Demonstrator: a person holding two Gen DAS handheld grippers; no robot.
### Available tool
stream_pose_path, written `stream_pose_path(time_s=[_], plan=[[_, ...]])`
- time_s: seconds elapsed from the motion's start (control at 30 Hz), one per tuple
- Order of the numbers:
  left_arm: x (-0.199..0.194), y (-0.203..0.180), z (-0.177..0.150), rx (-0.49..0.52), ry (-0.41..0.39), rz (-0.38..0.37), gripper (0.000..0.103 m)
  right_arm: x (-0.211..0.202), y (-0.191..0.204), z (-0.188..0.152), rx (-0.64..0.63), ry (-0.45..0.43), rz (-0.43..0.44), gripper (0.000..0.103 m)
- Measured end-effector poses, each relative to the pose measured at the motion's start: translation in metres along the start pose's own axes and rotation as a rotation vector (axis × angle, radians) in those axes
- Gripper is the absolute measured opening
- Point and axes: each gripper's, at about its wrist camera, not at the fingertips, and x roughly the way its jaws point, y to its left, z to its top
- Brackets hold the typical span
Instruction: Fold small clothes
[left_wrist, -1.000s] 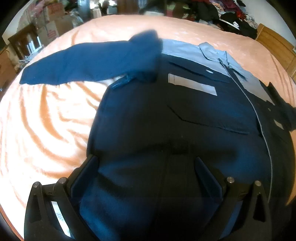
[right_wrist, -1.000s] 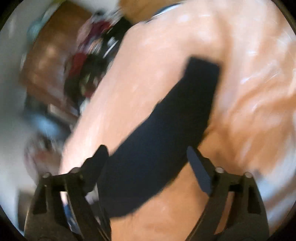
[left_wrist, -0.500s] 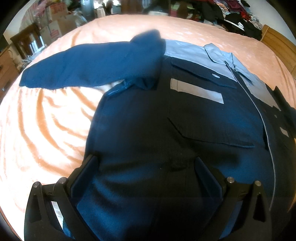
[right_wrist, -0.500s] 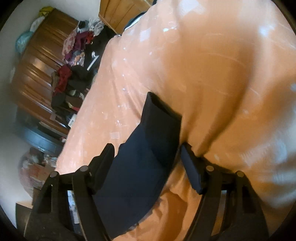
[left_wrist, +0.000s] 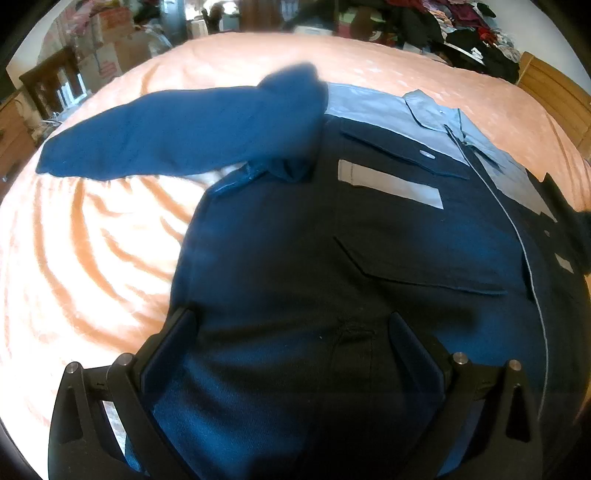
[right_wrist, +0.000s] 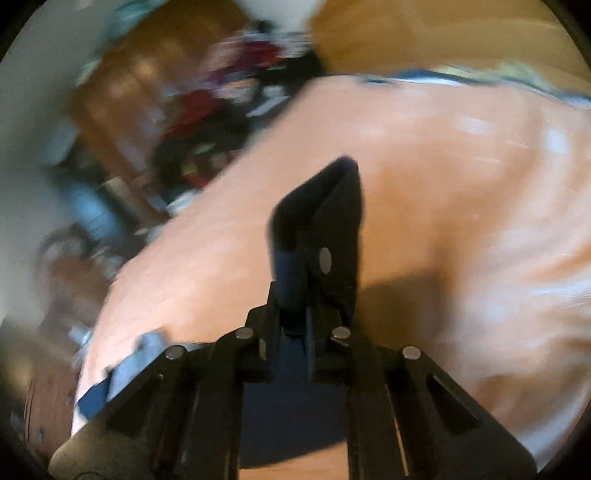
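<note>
Bed (left_wrist: 92, 258), orange cover: we see jacket (left_wrist: 332, 258) lying flat, front up, unfolded. One sleeve (left_wrist: 166, 140) stretched out sideways. Left claw (left_wrist: 291, 354) spread wide, hovering over hem, gripping nothing. Right claw (right_wrist: 306, 295) pressed together, pinching other cuff (right_wrist: 325, 210), lifted. Folding barely begun; both sleeves, body left.

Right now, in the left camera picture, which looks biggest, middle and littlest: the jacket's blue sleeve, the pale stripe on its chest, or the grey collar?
1. blue sleeve, clearly the biggest.
2. pale stripe.
3. grey collar, only slightly smaller than the stripe; it lies farther from the camera, so that order is unsure.
</note>
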Motion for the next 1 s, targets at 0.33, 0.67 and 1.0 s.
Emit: stream_pose_path(time_s=[0.33,0.67,1.0], plan=[[-0.046,0.023,0.009,-0.121,-0.065,-0.240,0.097,0.150,0.264,-0.124,-0.089,0.245,0.394,0.010],[-0.070,0.068,0.026,-0.193,-0.106,-0.249,0.097,0.273,0.383,-0.238,-0.155,0.532,0.451,0.018],[-0.052,0.011,0.063,-0.093,-0.122,-0.351,0.097,0.167,0.310,-0.220,-0.202,0.361,0.454,0.070]])
